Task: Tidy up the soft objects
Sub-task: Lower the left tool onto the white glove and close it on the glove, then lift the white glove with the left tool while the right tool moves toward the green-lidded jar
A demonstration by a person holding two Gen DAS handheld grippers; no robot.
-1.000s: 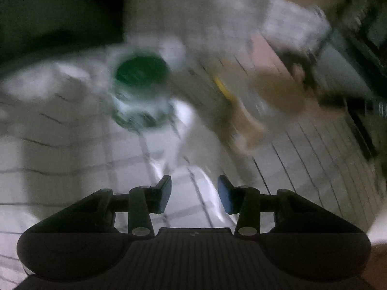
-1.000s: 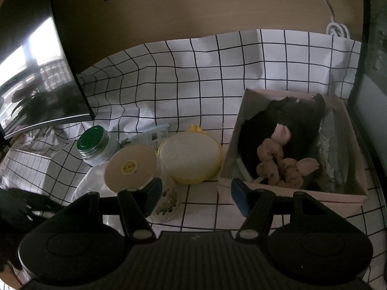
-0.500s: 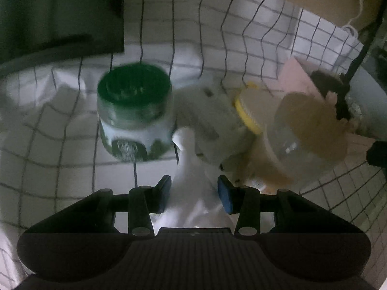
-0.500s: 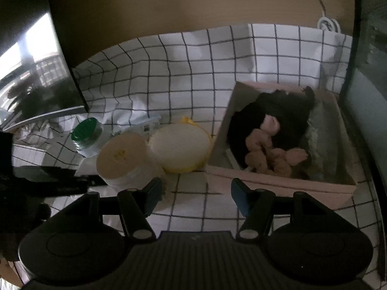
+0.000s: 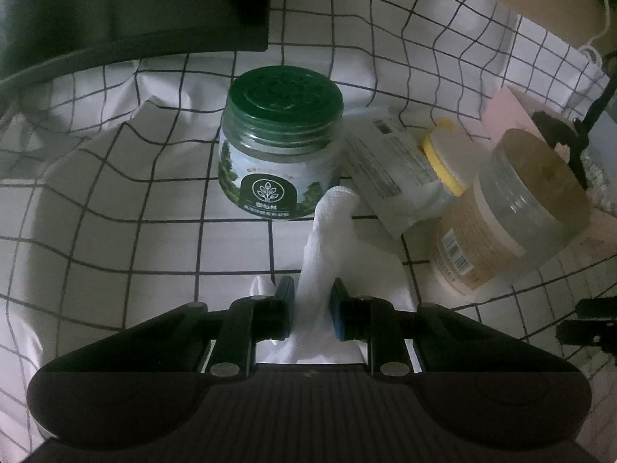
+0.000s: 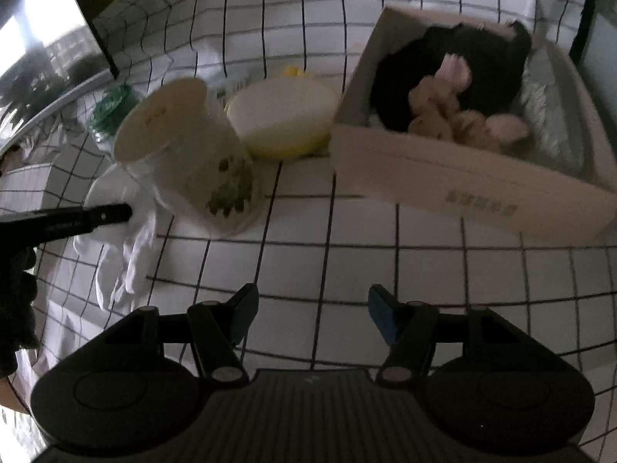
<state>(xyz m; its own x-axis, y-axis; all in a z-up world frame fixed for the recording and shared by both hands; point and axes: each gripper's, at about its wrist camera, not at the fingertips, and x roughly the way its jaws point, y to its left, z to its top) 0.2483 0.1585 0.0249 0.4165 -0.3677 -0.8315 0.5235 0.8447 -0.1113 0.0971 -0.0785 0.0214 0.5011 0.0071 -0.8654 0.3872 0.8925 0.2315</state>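
Since earlier: both grippers have dropped closer to the checked cloth (image 5: 154, 239).
Left wrist view: left gripper (image 5: 311, 301) narrow, jaws closing around the white glove (image 5: 327, 239), just in front of the green-lidded jar (image 5: 281, 142).
Right wrist view: right gripper (image 6: 310, 318) wide, nothing between; pink box (image 6: 462, 177) of soft things right of that jar (image 6: 112, 115).

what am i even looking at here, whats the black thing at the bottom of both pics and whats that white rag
No robot: a person holds a two-finger grabbing tool in each hand, with a wide-angle camera on each looking along its fingers. In the left view, the left tool is closing on a white glove lying on the checked cloth, near a green-lidded jar. In the right view, the right tool is open and empty; ahead are a tan-lidded jar, a round yellow-rimmed container and a pink box of soft things.
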